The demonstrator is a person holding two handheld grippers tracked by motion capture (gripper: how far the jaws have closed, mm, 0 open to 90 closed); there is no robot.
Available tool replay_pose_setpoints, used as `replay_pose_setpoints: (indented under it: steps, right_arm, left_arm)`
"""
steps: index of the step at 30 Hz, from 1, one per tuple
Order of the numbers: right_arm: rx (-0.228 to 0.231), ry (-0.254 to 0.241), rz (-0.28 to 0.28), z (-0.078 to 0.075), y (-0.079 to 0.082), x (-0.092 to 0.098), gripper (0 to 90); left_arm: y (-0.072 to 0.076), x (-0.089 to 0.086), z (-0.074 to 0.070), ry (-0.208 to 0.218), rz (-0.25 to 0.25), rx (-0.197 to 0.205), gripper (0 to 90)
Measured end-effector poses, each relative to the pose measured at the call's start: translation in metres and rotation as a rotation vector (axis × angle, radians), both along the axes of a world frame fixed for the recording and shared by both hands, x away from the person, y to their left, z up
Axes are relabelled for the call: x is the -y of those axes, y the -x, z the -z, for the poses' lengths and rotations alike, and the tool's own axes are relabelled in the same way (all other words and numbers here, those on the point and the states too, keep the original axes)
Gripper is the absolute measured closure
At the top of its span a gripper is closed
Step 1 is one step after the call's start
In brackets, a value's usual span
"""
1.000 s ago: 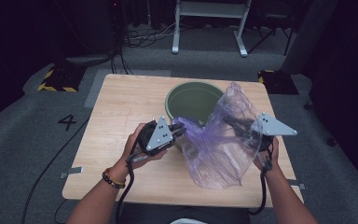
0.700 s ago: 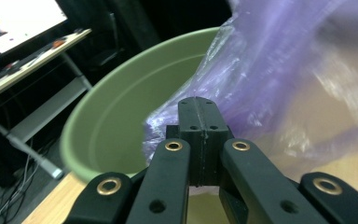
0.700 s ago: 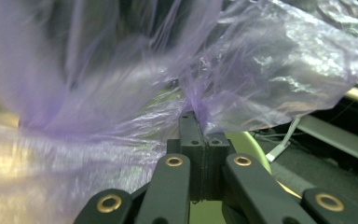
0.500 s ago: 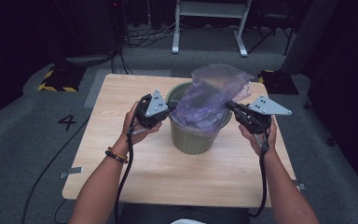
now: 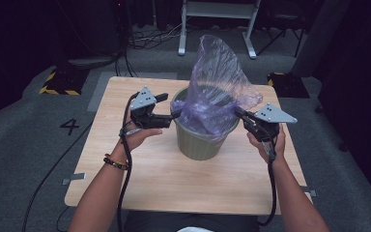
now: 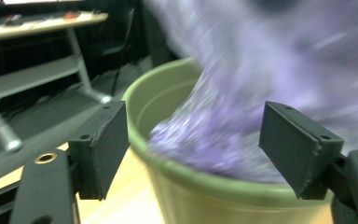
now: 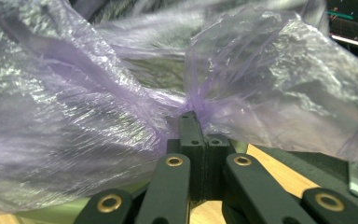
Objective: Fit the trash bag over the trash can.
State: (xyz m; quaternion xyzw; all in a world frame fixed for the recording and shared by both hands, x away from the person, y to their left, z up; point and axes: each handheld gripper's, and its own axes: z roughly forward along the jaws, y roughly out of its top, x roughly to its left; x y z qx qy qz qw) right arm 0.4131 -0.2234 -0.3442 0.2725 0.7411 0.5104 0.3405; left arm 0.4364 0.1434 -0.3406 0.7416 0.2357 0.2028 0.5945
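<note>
While its lower part sits bunched inside a round olive-green plastic bin (image 5: 204,137), a thin, translucent purple plastic bag (image 5: 220,82) billows upward above the bin's mouth in a tall crinkled peak. The bin stands upright near the middle of a light wooden tabletop (image 5: 140,179).

At the bin's right side, the right gripper (image 5: 237,112) has its two black jaws pressed tightly together on a gathered fold of the bag's edge; in the right gripper view the film (image 7: 98,116) puckers into a knot-like twist exactly where the jaw tips meet, and spreads out to both sides.

At the bin's left side, the left gripper (image 5: 174,106) has just been opening its jaws, which now stand wide apart. In the left gripper view, the bin's green rim (image 6: 168,163) and a blurred sweep of the purple bag (image 6: 242,116) lie between the two black pads (image 6: 109,144), but neither pad presses on them.

Each gripper is held in one of the person's hands, with bare forearms entering from the bottom of the high view and a black cable trailing from each tool. A beaded bracelet (image 5: 115,162) circles the left wrist.

Around the table lies grey carpet marked with a number four (image 5: 71,126), and a white metal frame (image 5: 218,21) stands in the dark background.
</note>
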Motion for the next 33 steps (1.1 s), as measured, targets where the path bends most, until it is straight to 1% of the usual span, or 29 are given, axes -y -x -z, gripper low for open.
replay_pose_setpoints:
  steps: [2, 4, 5, 6, 9, 11, 12, 13, 14, 15, 16, 17, 18, 19, 20, 21, 22, 24, 25, 26, 27, 28, 29, 30, 32, 33]
  right_arm:
    - [0.017, 0.022, 0.010, -0.001, 0.002, -0.002, 90.0]
    - [0.023, 0.035, 0.011, -0.001, 0.003, -0.006, 90.0]
    - [0.036, 0.050, 0.022, -0.002, 0.003, -0.008, 90.0]
    - [0.053, 0.072, 0.028, -0.002, 0.005, -0.011, 90.0]
    - [0.080, 0.097, 0.025, -0.003, 0.008, -0.017, 90.0]
    - [0.095, 0.124, 0.029, -0.003, 0.009, -0.021, 90.0]
    - [0.102, 0.133, 0.028, -0.003, 0.010, -0.022, 90.0]
    - [0.105, 0.132, 0.020, -0.003, 0.011, -0.023, 90.0]
    - [0.111, 0.132, 0.014, -0.003, 0.012, -0.024, 90.0]
    - [0.114, 0.133, 0.009, -0.003, 0.013, -0.024, 90.0]
    - [0.122, 0.131, -0.002, -0.003, 0.015, -0.024, 90.0]
    - [0.129, 0.130, -0.012, -0.003, 0.016, -0.024, 90.0]
    - [0.138, 0.129, -0.019, -0.003, 0.018, -0.023, 90.0]
    - [0.138, 0.129, -0.019, -0.003, 0.018, -0.023, 90.0]
    - [0.139, 0.114, -0.045, -0.003, 0.023, -0.022, 90.0]
    - [0.139, 0.114, -0.045, -0.003, 0.023, -0.022, 90.0]
    - [0.149, 0.105, -0.065, -0.003, 0.028, -0.022, 90.0]
    - [0.151, 0.093, -0.083, -0.003, 0.032, -0.021, 89.8]
    - [0.155, 0.087, -0.091, -0.003, 0.033, -0.021, 89.8]
    - [0.158, 0.084, -0.096, -0.003, 0.035, -0.020, 89.5]
    - [0.160, 0.077, -0.103, -0.003, 0.037, -0.020, 89.3]
    - [0.161, 0.067, -0.113, -0.002, 0.039, -0.019, 89.1]
    - [0.159, 0.064, -0.117, -0.001, 0.041, -0.019, 89.1]
    - [0.157, 0.064, -0.123, 0.000, 0.042, -0.019, 88.8]
    - [0.148, 0.066, -0.129, 0.004, 0.046, -0.018, 88.7]
    - [0.148, 0.066, -0.129, 0.004, 0.046, -0.018, 88.7]
  left_arm:
    - [0.007, -0.001, -0.008, 0.030, 0.034, 0.001, 19.1]
    - [0.012, 0.004, -0.016, 0.050, 0.070, -0.004, 16.2]
    - [0.014, 0.008, -0.021, 0.046, 0.089, -0.003, 15.9]
    - [0.016, 0.012, -0.024, 0.040, 0.097, 0.002, 15.6]
    - [0.019, 0.025, -0.035, 0.049, 0.142, -0.003, 15.6]
    - [0.020, 0.035, -0.040, 0.052, 0.153, -0.009, 15.5]
    - [0.020, 0.040, -0.042, 0.043, 0.158, -0.014, 15.6]
    - [0.019, 0.045, -0.043, 0.030, 0.150, -0.020, 15.6]
    - [0.019, 0.051, -0.043, 0.008, 0.131, -0.022, 15.6]
    - [0.019, 0.051, -0.043, 0.008, 0.131, -0.022, 15.8]
    - [0.017, 0.061, -0.042, -0.053, 0.069, -0.021, 16.4]
    - [0.015, 0.065, -0.041, -0.077, 0.056, -0.024, 21.5]
    - [0.014, 0.068, -0.040, -0.103, 0.029, -0.019, 33.3]
    - [0.014, 0.068, -0.040, -0.103, 0.029, -0.019, 45.0]
    - [0.012, 0.070, -0.036, -0.160, 0.015, -0.007, 53.9]
    - [0.012, 0.070, -0.036, -0.160, 0.015, -0.007, 61.9]
    - [0.011, 0.069, -0.032, -0.179, -0.001, 0.005, 72.1]
    - [0.012, 0.065, -0.030, -0.166, 0.006, 0.022, 84.8]
    - [0.013, 0.062, -0.029, -0.170, 0.006, 0.036, 88.2]
    - [0.015, 0.060, -0.029, -0.174, -0.004, 0.059, 89.2]
    - [0.015, 0.060, -0.029, -0.174, -0.004, 0.059, 89.5]
    - [0.022, 0.053, -0.028, -0.155, 0.009, 0.105, 89.6]
    - [0.026, 0.049, -0.028, -0.140, 0.020, 0.123, 89.6]
    - [0.030, 0.045, -0.027, -0.142, 0.023, 0.142, 89.5]
    - [0.036, 0.037, -0.023, -0.137, 0.052, 0.165, 89.5]
    - [0.036, 0.037, -0.023, -0.137, 0.052, 0.165, 89.5]
